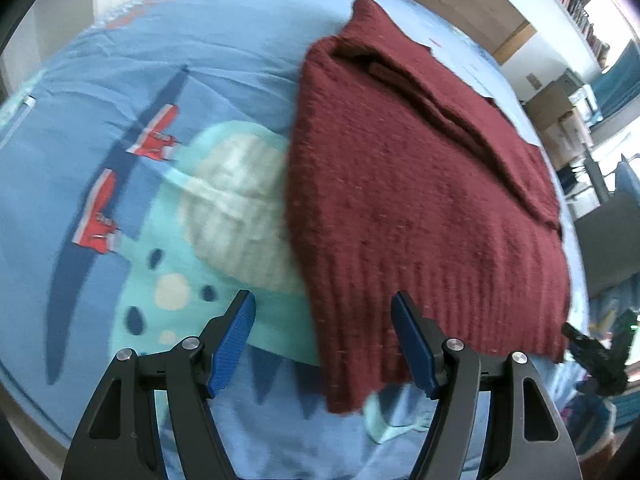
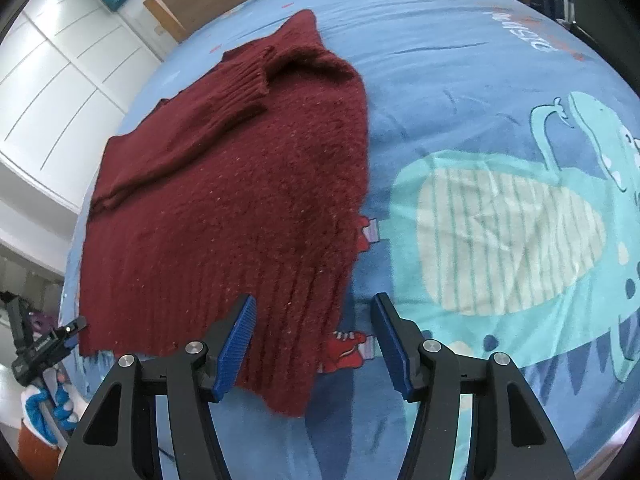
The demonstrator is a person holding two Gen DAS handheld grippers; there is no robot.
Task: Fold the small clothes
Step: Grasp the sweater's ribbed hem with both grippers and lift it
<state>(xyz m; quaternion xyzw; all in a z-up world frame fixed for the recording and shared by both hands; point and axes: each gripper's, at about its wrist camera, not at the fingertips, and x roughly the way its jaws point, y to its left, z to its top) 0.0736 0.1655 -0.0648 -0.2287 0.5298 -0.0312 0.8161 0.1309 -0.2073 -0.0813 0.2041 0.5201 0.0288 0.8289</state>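
Observation:
A dark red knitted sweater [image 1: 420, 200] lies flat on a blue bed cover, with both sleeves folded in over the body. It also shows in the right wrist view [image 2: 224, 220]. My left gripper [image 1: 324, 320] is open, just above the sweater's near left hem corner, which lies between its blue pads. My right gripper [image 2: 314, 320] is open above the near right hem corner. The other gripper appears small at the edge of each view [image 1: 596, 356] [image 2: 44, 344]. Neither holds anything.
The blue bed cover [image 1: 100, 140] has a turquoise dinosaur print [image 2: 520, 232]. White wardrobe doors [image 2: 52, 80] stand beyond the bed's far side. Boxes and shelves [image 1: 568, 112] are off to the side of the bed.

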